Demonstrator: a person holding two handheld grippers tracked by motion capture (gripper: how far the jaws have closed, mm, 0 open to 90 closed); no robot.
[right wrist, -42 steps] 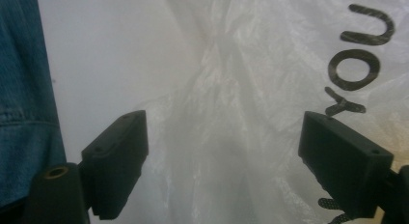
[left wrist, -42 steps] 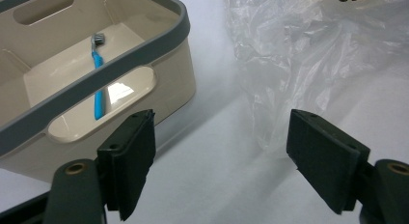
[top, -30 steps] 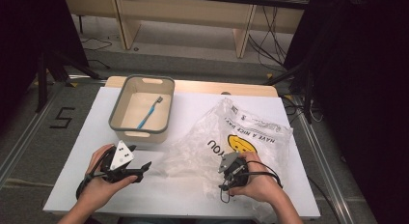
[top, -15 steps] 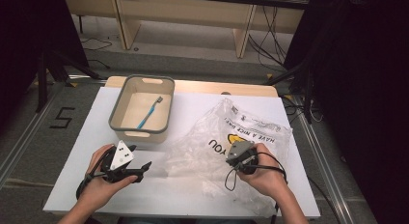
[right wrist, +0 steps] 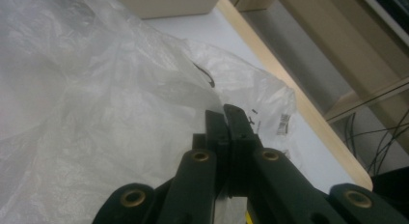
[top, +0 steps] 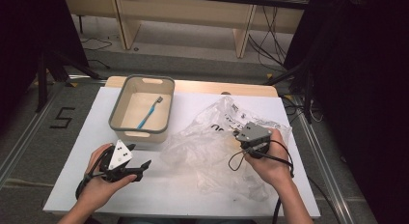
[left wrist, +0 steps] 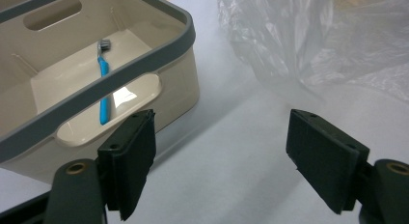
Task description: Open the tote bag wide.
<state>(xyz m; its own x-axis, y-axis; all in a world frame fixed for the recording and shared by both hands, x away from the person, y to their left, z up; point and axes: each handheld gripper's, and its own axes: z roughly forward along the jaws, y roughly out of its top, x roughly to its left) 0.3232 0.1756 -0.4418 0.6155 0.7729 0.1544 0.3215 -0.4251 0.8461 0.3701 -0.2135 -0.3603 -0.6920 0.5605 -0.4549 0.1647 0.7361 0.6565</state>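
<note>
A crumpled clear plastic bag (top: pixel 202 147) with printed lettering lies on the right half of the white table (top: pixel 82 142). My right gripper (top: pixel 243 139) is shut on a fold of the bag (right wrist: pixel 96 89) and holds that part raised off the table; its jaws (right wrist: pixel 225 113) press together with film between them. My left gripper (top: pixel 139 155) rests open near the table's front left, and nothing sits between its jaws (left wrist: pixel 236 161). Just beyond it stands a beige bin (top: pixel 140 125) with a grey rim (left wrist: pixel 120 74). A blue toothbrush (top: pixel 148 114) lies inside the bin (left wrist: pixel 102 84).
A wooden strip (top: pixel 241 89) runs along the table's far edge. Beyond it are shelf legs and cables on the floor (top: pixel 265 45). Dark curtains stand at both sides. Bare white table (left wrist: pixel 231 127) lies between the bin and the bag.
My right gripper has closed on the bag and risen, moving up and to the right in the high view and pulling the plastic up with it. The left hand has stayed still.
</note>
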